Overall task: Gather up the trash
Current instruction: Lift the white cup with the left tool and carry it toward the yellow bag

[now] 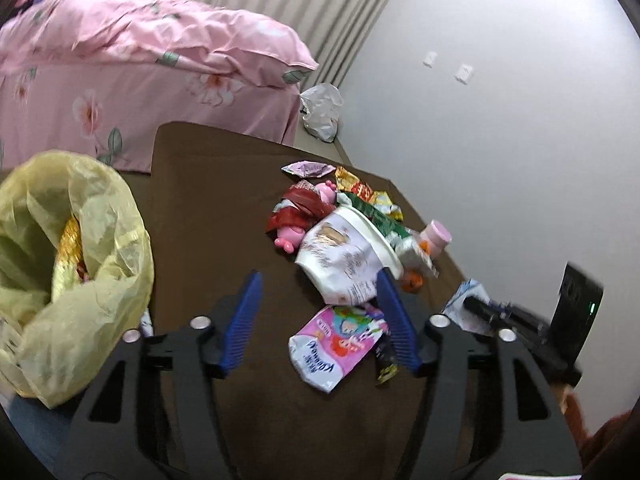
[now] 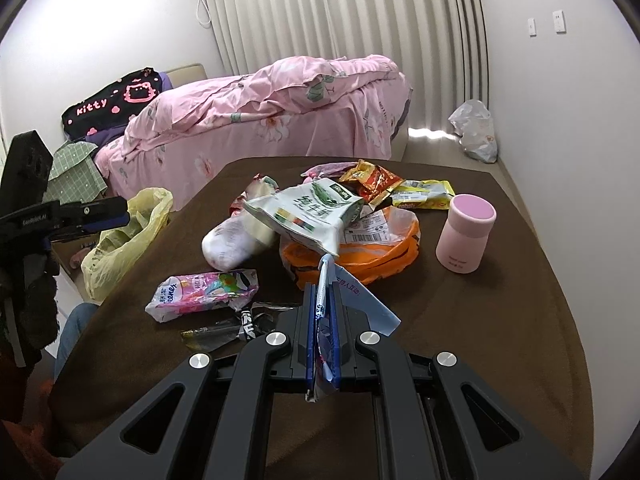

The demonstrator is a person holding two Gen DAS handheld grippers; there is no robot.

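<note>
With my left gripper (image 1: 318, 312) wide and empty above the tissue pack (image 1: 340, 340), and my right gripper (image 2: 325, 312) clamped on a paper scrap (image 2: 356, 292), I'd carry that scrap squarely over the yellow bag (image 2: 128, 236) before letting go.

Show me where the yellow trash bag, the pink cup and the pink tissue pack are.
yellow trash bag (image 1: 108, 216): left wrist view, on its crumpled right wall.
pink cup (image 2: 464, 240): right wrist view, on its side.
pink tissue pack (image 2: 200, 294): right wrist view, on its printed front.
</note>
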